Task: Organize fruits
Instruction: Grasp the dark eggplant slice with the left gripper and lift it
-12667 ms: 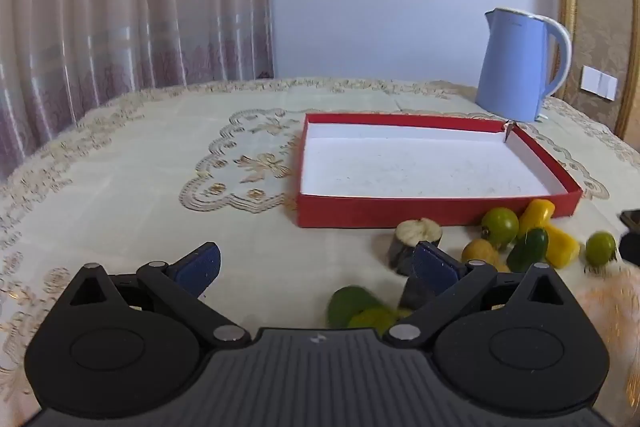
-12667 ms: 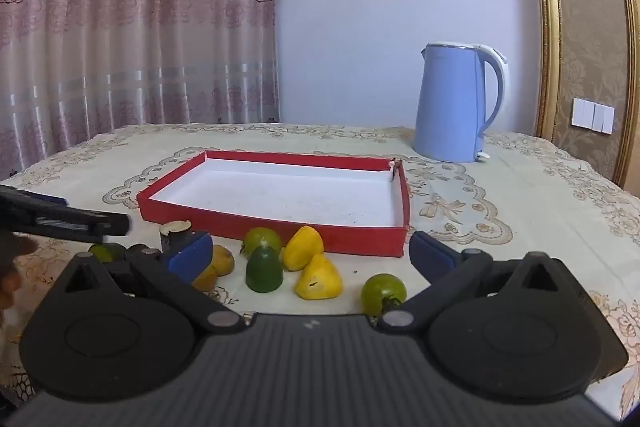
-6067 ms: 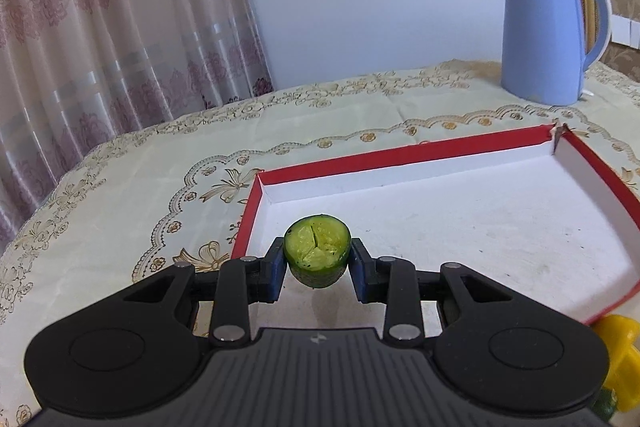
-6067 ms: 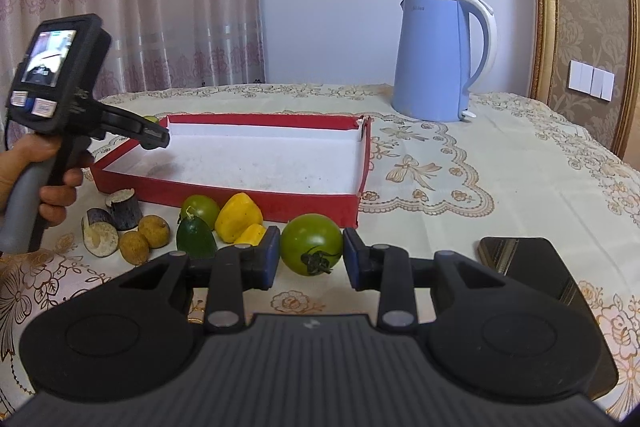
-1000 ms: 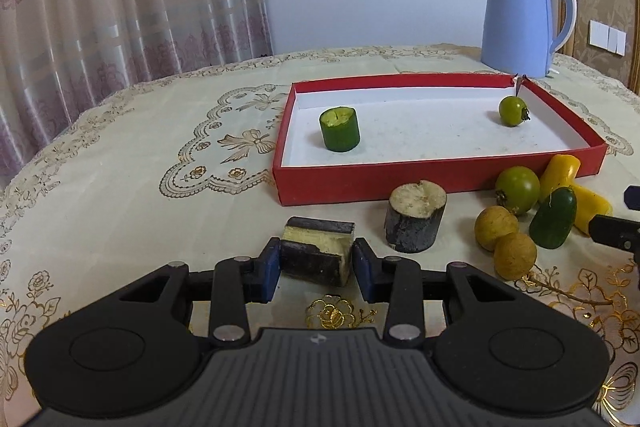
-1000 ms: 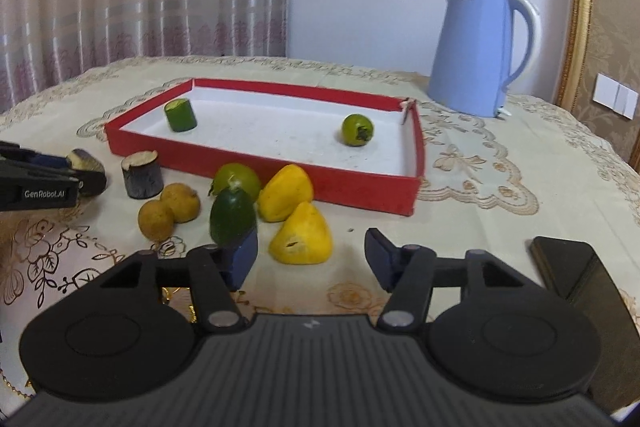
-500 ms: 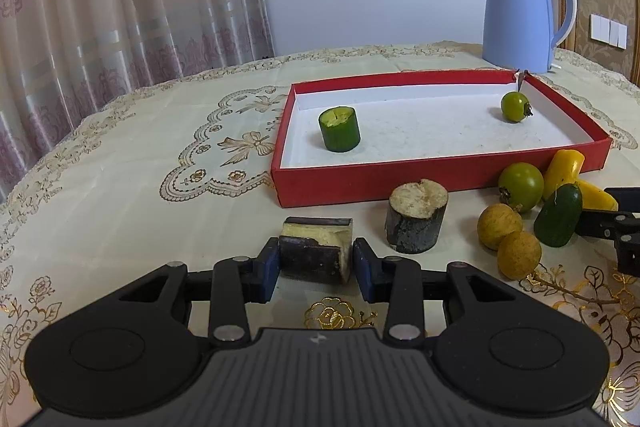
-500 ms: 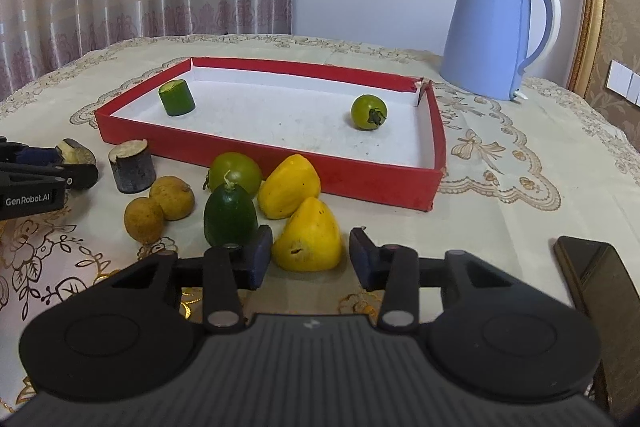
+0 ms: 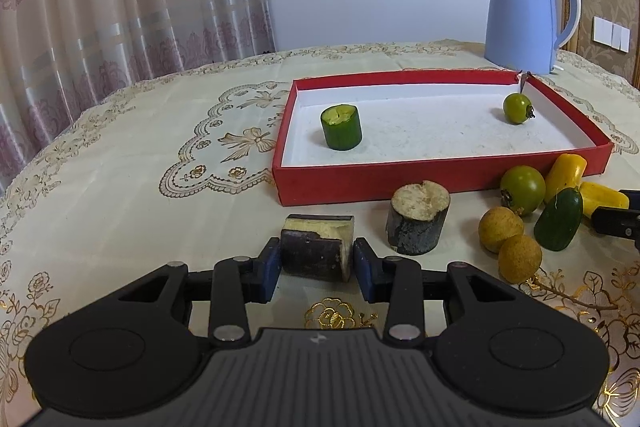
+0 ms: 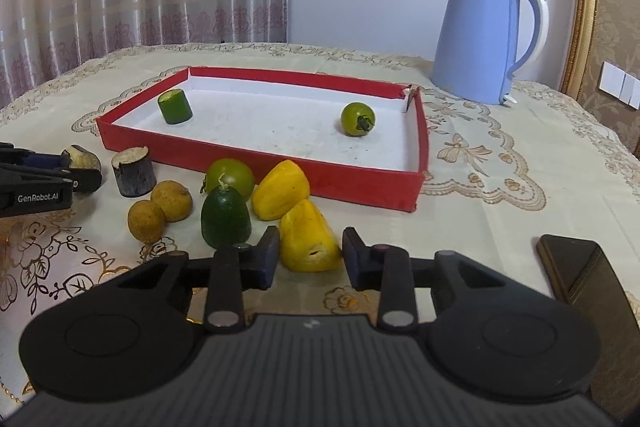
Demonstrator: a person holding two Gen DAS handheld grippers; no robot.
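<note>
My left gripper (image 9: pixel 316 263) is shut on a dark eggplant chunk (image 9: pixel 318 251), just off the tablecloth in front of the red tray (image 9: pixel 440 177). The tray holds a green cucumber piece (image 9: pixel 341 127) and a small green tomato (image 9: pixel 517 108). My right gripper (image 10: pixel 310 255) is shut on a yellow pepper piece (image 10: pixel 308 237) that rests on the table. Beside it lie a dark green fruit (image 10: pixel 225 217), a second yellow piece (image 10: pixel 280 189), a green tomato (image 10: pixel 231 177), two brown round fruits (image 10: pixel 160 211) and another eggplant chunk (image 10: pixel 133 171).
A blue kettle (image 10: pixel 482 35) stands behind the tray's far right corner. A black phone (image 10: pixel 580 267) lies on the tablecloth to the right of my right gripper. The left gripper shows at the left edge of the right wrist view (image 10: pixel 40 183).
My right gripper has moved in and closed from open onto the near yellow piece. My left gripper has kept its hold on the eggplant chunk and raised it slightly.
</note>
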